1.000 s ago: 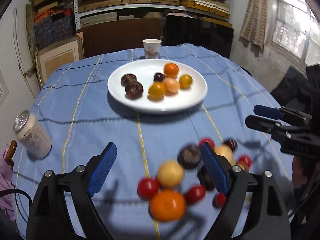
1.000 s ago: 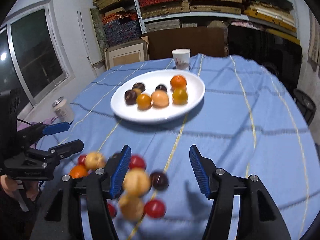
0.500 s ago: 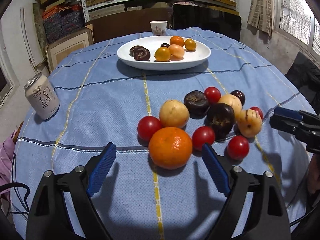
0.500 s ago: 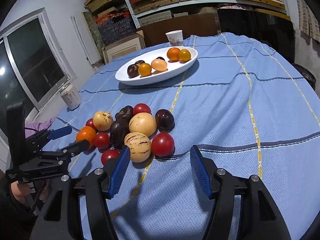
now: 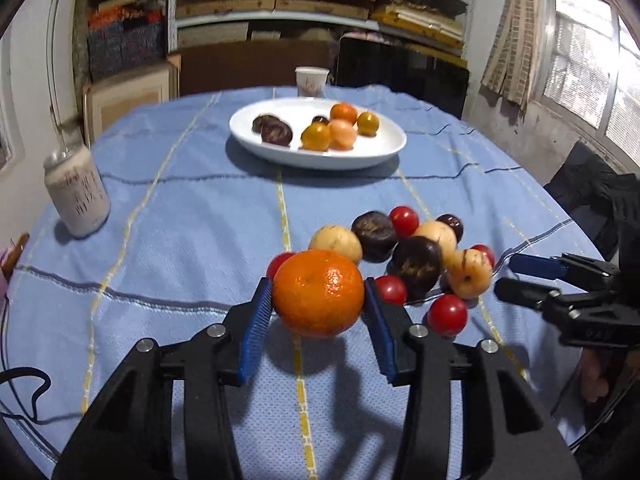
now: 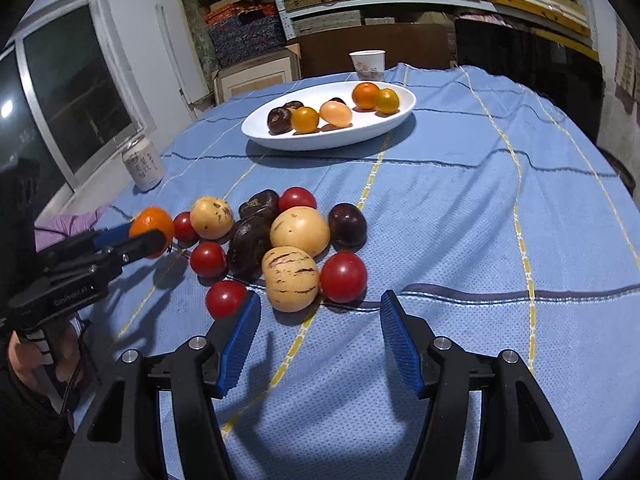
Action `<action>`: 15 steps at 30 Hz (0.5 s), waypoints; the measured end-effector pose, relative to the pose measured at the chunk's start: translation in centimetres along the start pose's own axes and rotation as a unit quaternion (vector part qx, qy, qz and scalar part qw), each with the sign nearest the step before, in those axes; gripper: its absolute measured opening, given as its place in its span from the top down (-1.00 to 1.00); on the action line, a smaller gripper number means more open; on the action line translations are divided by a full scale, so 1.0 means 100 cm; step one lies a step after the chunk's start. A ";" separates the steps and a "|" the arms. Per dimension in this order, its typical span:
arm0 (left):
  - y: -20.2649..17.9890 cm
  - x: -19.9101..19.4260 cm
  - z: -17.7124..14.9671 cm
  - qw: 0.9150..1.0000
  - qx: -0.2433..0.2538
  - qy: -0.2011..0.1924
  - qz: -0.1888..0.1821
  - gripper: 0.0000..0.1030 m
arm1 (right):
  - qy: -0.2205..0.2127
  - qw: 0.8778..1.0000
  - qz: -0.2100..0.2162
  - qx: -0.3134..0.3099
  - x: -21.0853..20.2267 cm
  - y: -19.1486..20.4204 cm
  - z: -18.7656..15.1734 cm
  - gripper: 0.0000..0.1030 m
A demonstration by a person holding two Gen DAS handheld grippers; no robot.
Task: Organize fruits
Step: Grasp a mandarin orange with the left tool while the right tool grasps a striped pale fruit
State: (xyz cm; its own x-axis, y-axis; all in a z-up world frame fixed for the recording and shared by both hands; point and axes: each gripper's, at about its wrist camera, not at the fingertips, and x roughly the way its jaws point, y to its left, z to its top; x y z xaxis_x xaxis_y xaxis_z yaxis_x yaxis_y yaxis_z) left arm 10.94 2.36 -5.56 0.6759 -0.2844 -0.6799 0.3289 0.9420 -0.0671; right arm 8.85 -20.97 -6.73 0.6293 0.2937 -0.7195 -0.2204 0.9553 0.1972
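Writing appears on only two items. The drink can (image 5: 77, 193) at the table's left edge carries dark vertical characters on a pale label; they are too blurred to read in the left wrist view and too small in the right wrist view (image 6: 144, 164). The paper cup (image 5: 311, 81) beyond the plate bears a faint reddish print, also unreadable.

The white oval plate (image 5: 384, 151) stands on the blue tablecloth (image 5: 180, 208), well apart from the loose fruit. It holds two dark wrinkled fruits, a smaller dark one, two yellow-orange tomatoes, a pale peach-coloured fruit and a small orange.

The left gripper (image 5: 318, 300) is pinching the large orange (image 5: 318, 293), its blue pads pressed against both sides of the fruit. In the right wrist view the same orange (image 6: 150, 218) sits between that gripper's fingers at the left end of the fruit cluster.

The loose cluster (image 6: 280, 240) lies on the cloth near the front edge: red tomatoes, dark purple-brown fruits and pale yellow streaked fruits, mostly touching one another.

The right gripper (image 6: 318, 342) hangs spread wide with nothing between its pads, just in front of a streaked yellow fruit (image 6: 291, 279) and a red tomato (image 6: 343, 277).
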 end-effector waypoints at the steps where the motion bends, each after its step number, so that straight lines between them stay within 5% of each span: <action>1: -0.001 0.000 0.000 1.000 0.002 -0.001 -0.003 0.13 | 0.001 1.000 -0.003 -0.008 0.000 0.004 0.001 -0.22; 8: 0.004 0.004 0.002 1.000 -0.012 0.013 -0.017 0.13 | 0.002 0.999 -0.024 -0.049 0.008 0.023 0.013 0.05; 15: 0.004 0.004 0.001 1.000 -0.012 0.012 -0.021 0.13 | 0.013 0.992 -0.030 -0.123 0.021 0.041 0.022 0.11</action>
State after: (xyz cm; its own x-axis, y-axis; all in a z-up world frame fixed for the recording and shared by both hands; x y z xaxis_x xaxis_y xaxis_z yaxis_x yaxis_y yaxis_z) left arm 11.41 2.65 -5.81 0.6456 -0.3197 -0.6936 0.3400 0.9335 -0.1138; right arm 10.94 -16.34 -5.94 0.6286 0.2318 -0.7424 -0.3592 0.9332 -0.0128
